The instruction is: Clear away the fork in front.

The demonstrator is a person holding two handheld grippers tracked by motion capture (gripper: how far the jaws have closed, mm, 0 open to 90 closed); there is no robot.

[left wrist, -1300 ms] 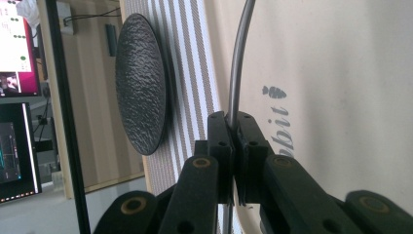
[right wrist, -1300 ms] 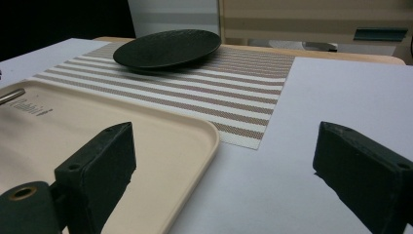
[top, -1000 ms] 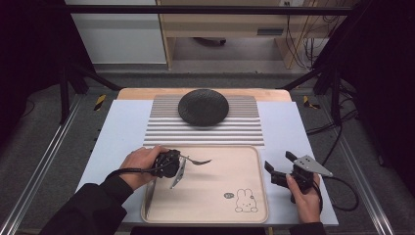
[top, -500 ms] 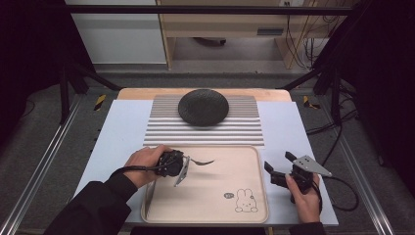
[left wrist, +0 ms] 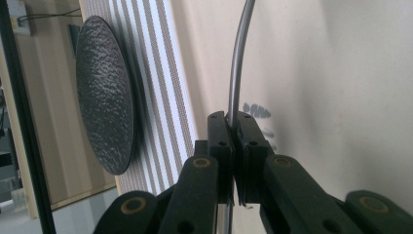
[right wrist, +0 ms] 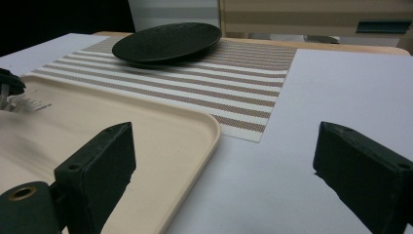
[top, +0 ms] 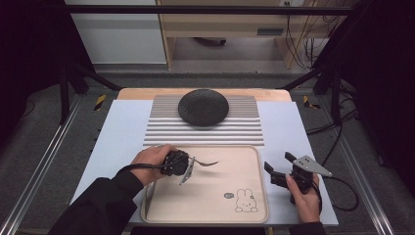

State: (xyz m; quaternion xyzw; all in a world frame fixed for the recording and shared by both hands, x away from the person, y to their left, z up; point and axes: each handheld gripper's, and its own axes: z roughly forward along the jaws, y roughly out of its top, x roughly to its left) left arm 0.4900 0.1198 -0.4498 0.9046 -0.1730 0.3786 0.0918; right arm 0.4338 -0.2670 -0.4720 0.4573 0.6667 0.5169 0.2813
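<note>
My left gripper (top: 191, 164) is over the left part of the beige tray (top: 244, 169), shut on a metal fork (top: 208, 163) that points right, level above the tray. In the left gripper view the jaws (left wrist: 234, 122) pinch the fork's thin handle (left wrist: 238, 63), which curves away over the tray. My right gripper (top: 277, 162) rests on the white table cover just right of the tray, held by a hand, open with nothing between its jaws (right wrist: 224, 146). The fork's tines (right wrist: 27, 103) show at the left edge of the right gripper view.
A black textured plate (top: 203, 106) sits on a striped placemat (top: 205, 132) behind the tray. A small bunny drawing (top: 244, 200) marks the tray's front right corner. White table cover (top: 122, 132) lies bare to the left and right. Dark stands and cables flank the table.
The left gripper with the fork has drifted slightly to the right over the tray. The right gripper has stayed in place.
</note>
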